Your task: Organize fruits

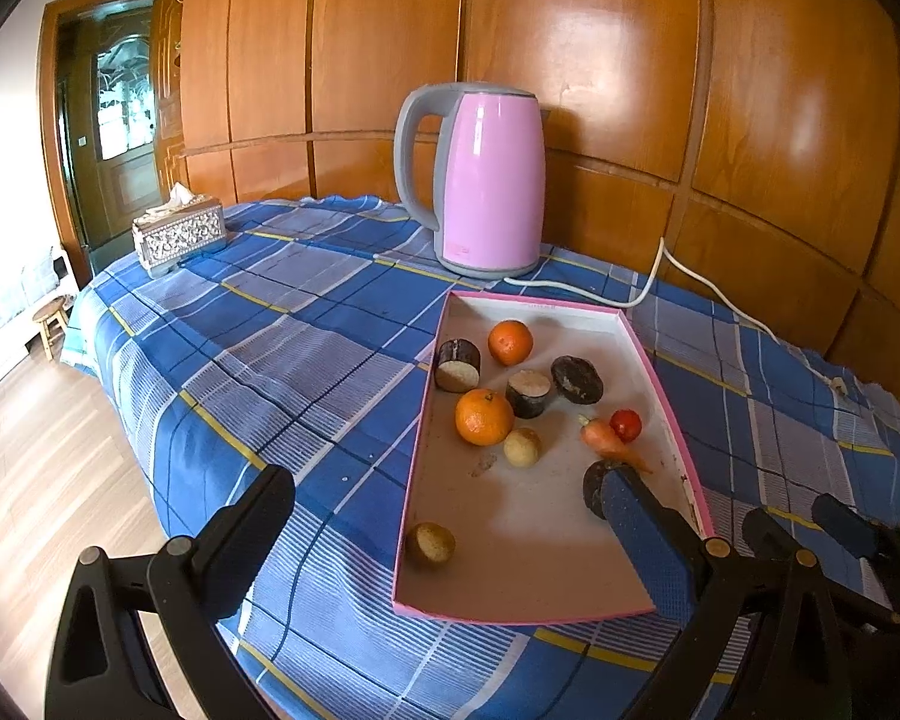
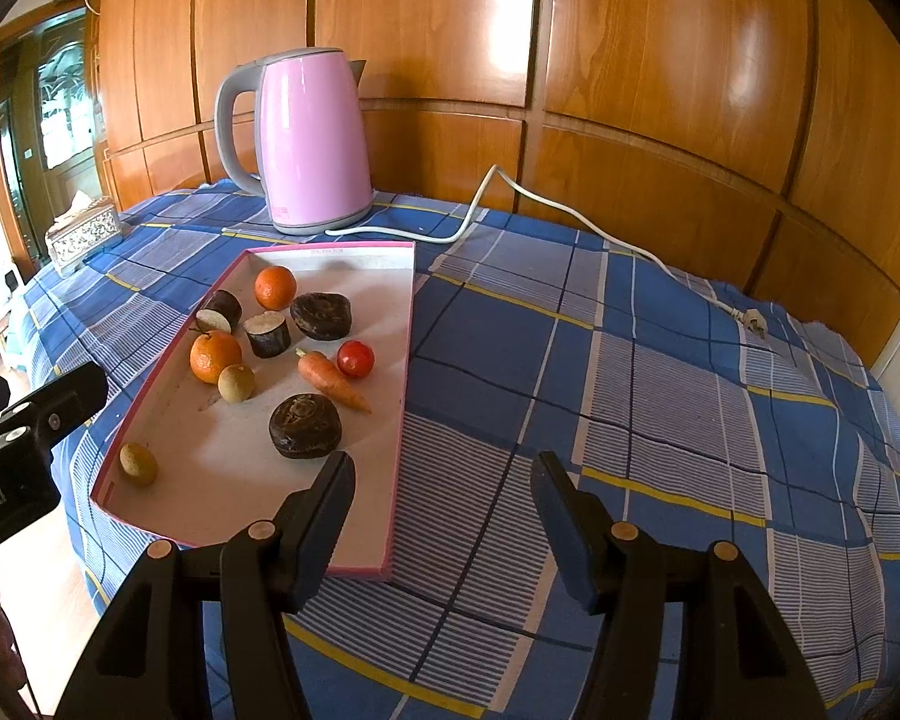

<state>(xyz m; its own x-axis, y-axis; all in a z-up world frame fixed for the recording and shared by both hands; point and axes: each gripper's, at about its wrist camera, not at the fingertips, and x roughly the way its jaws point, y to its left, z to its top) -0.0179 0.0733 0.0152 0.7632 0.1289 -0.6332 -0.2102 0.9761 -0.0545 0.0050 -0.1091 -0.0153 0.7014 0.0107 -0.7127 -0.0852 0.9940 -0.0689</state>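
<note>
A shallow pink-rimmed tray [image 1: 534,300] [image 2: 405,372] lies on the checked cloth. In it are two oranges [image 1: 484,417] [image 2: 215,356], a tomato [image 2: 355,358], a carrot [image 2: 330,378], two small tan fruits [image 2: 236,383], two dark-skinned cut pieces [image 2: 268,333] and two dark round lumps [image 2: 305,426]. My left gripper [image 1: 444,483] is wide open over the tray's near left part. Its right finger [image 1: 630,516] hides part of the near dark lump [image 1: 594,480]. My right gripper [image 2: 443,468] is open and empty, straddling the tray's near right rim.
A pink kettle [image 1: 486,180] [image 2: 315,144] stands behind the tray, and its white cord [image 2: 510,192] trails right to a loose plug [image 2: 753,321]. A patterned tissue box [image 1: 177,234] sits at the far left. A wood-panelled wall backs the table. The floor drops away on the left.
</note>
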